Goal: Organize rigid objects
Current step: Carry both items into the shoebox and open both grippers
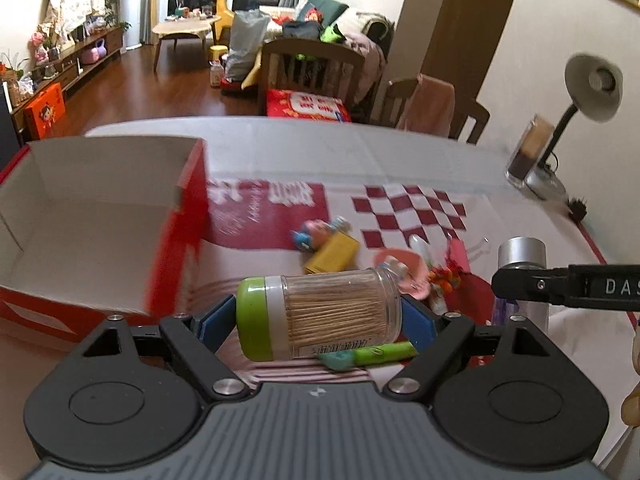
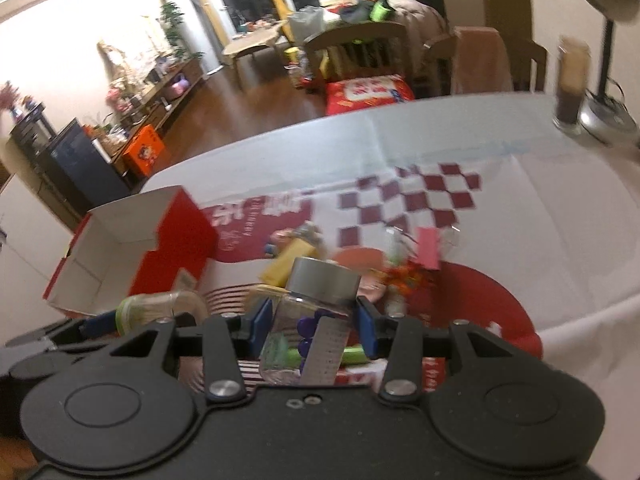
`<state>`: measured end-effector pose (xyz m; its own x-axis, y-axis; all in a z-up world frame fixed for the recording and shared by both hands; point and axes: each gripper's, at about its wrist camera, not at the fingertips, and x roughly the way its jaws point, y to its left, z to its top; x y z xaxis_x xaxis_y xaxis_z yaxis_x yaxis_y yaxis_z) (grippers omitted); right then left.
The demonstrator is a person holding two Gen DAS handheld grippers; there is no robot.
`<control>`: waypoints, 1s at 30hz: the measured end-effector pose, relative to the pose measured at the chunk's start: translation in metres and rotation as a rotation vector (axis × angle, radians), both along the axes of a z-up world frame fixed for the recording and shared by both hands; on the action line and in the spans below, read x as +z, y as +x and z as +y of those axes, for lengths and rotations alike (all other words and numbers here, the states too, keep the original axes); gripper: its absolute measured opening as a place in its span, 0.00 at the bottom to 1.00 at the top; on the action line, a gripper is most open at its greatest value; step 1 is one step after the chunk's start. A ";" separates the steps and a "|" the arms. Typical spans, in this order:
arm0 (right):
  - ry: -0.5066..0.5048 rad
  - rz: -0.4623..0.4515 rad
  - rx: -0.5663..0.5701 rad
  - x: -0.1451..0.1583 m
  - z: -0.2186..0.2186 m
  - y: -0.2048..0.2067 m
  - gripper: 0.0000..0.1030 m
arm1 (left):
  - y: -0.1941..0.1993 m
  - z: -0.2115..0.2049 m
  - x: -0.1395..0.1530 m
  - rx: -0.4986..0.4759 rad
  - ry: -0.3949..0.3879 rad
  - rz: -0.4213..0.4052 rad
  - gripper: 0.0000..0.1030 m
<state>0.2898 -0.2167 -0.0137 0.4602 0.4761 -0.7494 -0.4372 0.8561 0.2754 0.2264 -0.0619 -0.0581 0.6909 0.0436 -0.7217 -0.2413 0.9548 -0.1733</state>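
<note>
My left gripper (image 1: 318, 320) is shut on a clear toothpick jar (image 1: 320, 316) with a green lid, held sideways above the table. My right gripper (image 2: 310, 324) is shut on a small clear bottle (image 2: 310, 332) with a silver cap, purple pieces showing inside. The bottle's cap (image 1: 522, 252) and the right gripper's finger also appear at the right in the left wrist view. The toothpick jar (image 2: 160, 308) shows at lower left in the right wrist view. An open red cardboard box (image 1: 100, 220) with a white inside sits to the left, also seen as the box (image 2: 132, 252) in the right wrist view.
A pile of small items lies on the red-and-white cloth (image 1: 400, 208): a yellow box (image 1: 332, 256), a small toy figure (image 1: 316, 232), a pink round piece (image 1: 400, 264), a green marker (image 1: 384, 350). A desk lamp (image 1: 592, 88) and a dark-bottomed jar (image 1: 528, 152) stand at the far right. Chairs (image 1: 316, 68) line the far edge.
</note>
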 end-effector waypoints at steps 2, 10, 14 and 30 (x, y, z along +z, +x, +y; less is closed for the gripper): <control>-0.004 -0.015 0.028 0.007 0.019 -0.006 0.42 | -0.006 0.018 0.007 -0.004 -0.002 -0.008 0.84; 0.006 -0.046 0.116 0.022 0.103 -0.018 0.42 | -0.026 0.097 0.031 0.000 0.009 -0.042 0.84; -0.011 -0.044 0.134 0.016 0.145 -0.015 0.42 | -0.031 0.135 0.037 0.003 0.022 -0.058 0.82; -0.193 0.040 0.265 -0.051 0.296 0.007 0.42 | -0.016 0.262 -0.010 0.092 0.058 0.031 0.77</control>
<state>0.2965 0.0791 -0.0647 0.3079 0.4230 -0.8522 -0.6439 0.7521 0.1407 0.2108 0.1997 -0.0681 0.6594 0.1483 -0.7370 -0.3326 0.9367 -0.1091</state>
